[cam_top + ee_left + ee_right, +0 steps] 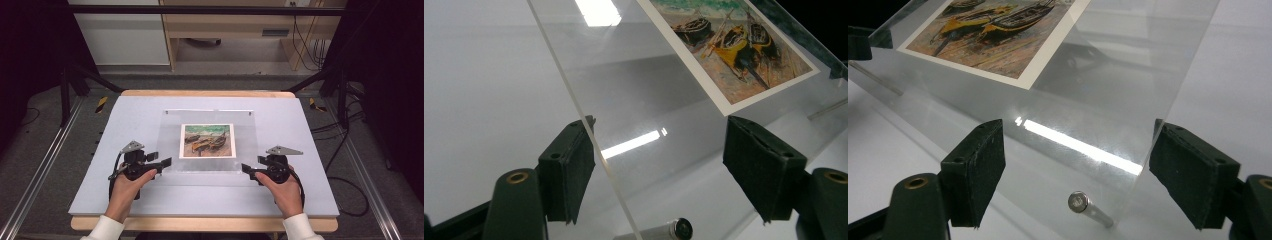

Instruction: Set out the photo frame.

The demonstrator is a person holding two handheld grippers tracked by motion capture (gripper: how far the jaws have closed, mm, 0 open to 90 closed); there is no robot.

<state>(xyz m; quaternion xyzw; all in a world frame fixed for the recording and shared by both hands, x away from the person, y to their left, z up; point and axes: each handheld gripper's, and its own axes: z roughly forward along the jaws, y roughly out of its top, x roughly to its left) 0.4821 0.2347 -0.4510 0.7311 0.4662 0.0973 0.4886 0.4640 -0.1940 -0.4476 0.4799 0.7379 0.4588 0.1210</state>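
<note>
The clear acrylic frame [210, 142] holding the boat print [207, 140] lies mid-worktop [125, 120] – long axis left-right – with left tongs [162, 164] and right tongs [248, 170] each released, straddling its near corners, equally close.

In the left gripper view, the picture's top edge cut off the boat print [729, 47] under the clear acrylic sheet [644, 100], and the bottom edge clipped a small metal standoff [676, 230] beneath it. In the right gripper view the print [998, 35] was again cut at the top, and the far gripper [858, 45] showed as a dark sliver at the left edge. From the high view the print's [207, 140] boats were too small to make out, and the sheet's near corners lay hidden behind the jaws.
</note>
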